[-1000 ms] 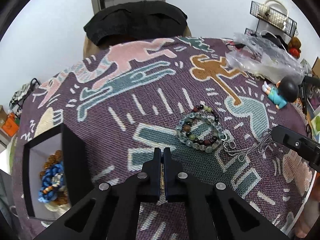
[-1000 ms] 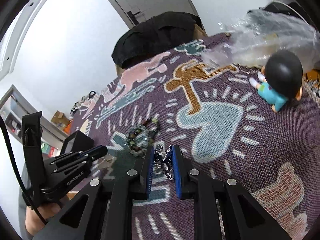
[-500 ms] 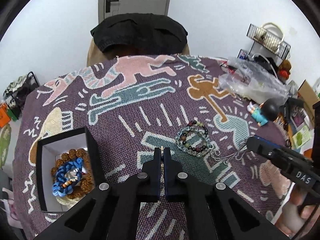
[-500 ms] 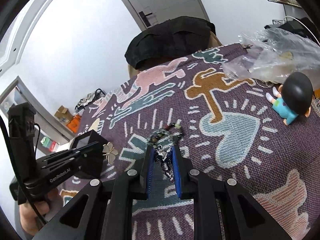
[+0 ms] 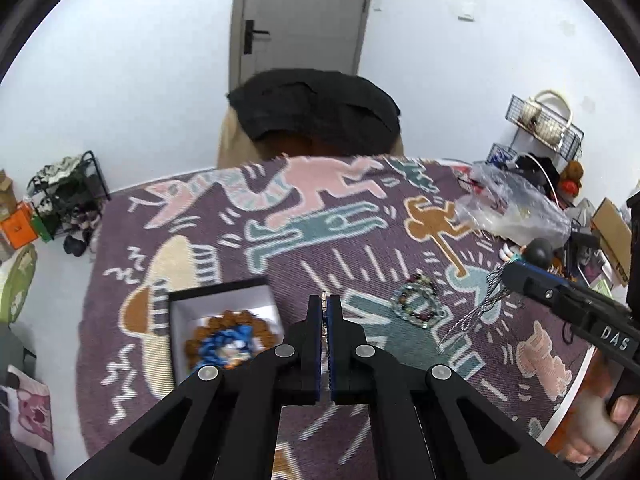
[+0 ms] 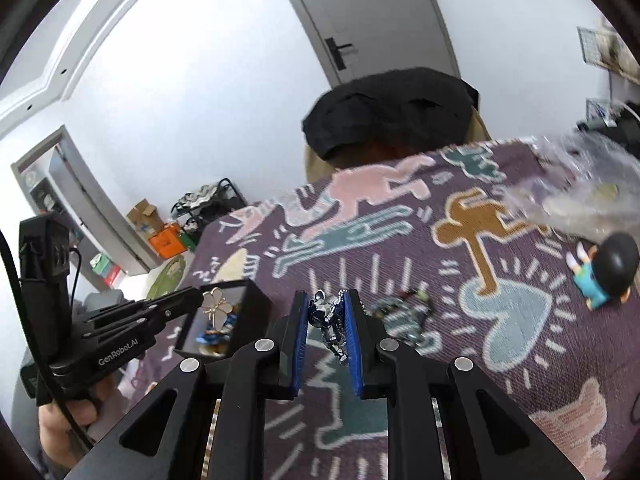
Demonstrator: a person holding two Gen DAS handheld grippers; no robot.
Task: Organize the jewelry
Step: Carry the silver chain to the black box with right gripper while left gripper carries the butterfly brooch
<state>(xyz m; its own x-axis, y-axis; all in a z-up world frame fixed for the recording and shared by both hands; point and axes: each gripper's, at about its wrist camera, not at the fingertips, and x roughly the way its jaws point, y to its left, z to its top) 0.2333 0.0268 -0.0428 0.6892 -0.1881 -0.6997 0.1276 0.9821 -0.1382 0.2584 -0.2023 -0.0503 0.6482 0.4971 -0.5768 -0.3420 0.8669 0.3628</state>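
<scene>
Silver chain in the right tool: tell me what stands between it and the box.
The left tool does: it holds a flower-shaped piece above the box, right beside the silver chain. Otherwise only bare cloth shows between them.

I'm looking into a lived-in home room: a table under a patterned woven cloth [image 5: 320, 240], a chair draped with black clothing [image 5: 316, 108], a grey door [image 5: 300, 16], a shoe rack [image 5: 68, 196] (cluttered), and a toy figurine [image 6: 604, 272].
</scene>
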